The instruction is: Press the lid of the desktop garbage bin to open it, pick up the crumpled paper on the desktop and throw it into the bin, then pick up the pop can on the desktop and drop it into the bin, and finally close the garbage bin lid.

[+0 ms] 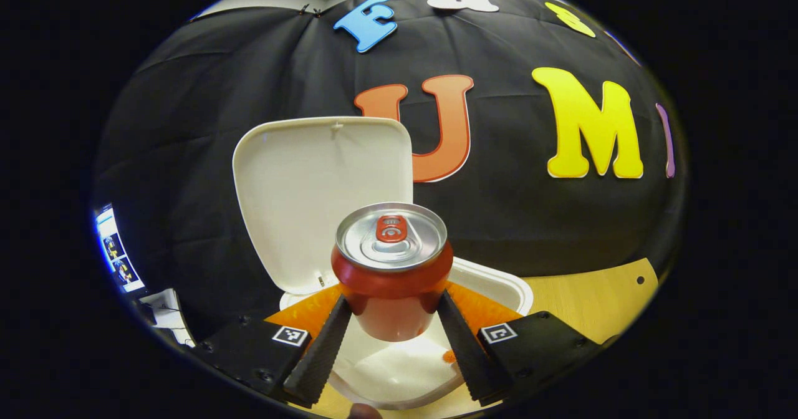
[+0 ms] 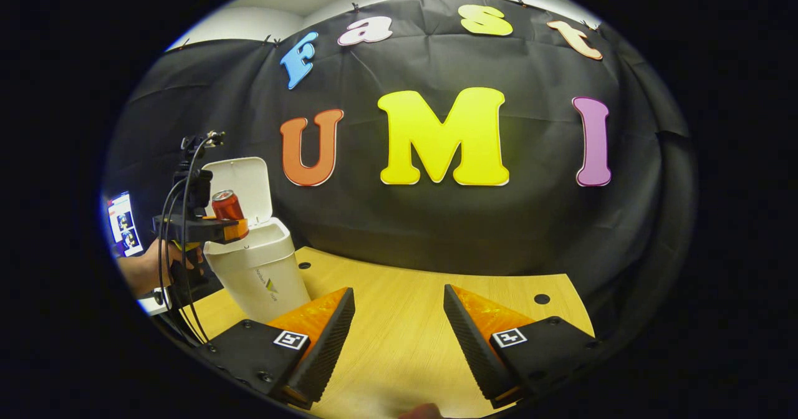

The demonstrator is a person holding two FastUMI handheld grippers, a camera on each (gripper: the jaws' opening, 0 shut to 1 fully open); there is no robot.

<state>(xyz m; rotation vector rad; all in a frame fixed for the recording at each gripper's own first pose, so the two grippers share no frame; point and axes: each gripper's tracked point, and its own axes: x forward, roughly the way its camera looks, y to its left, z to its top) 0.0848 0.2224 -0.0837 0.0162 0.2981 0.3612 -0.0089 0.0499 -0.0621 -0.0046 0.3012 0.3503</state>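
Left gripper (image 1: 391,319), fingers pinched on the upright can (image 1: 391,269), is held directly above the open bin (image 1: 499,282), lid (image 1: 318,182) raised behind, while the right gripper (image 2: 399,338) is spread empty over the table (image 2: 405,294), well apart.

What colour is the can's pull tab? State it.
Red, on a silver top; the can body is red too. Clearest in the left gripper view.

wooden tabletop (image 2: 399,338) with small holes, lit screen (image 2: 123,222) at far left
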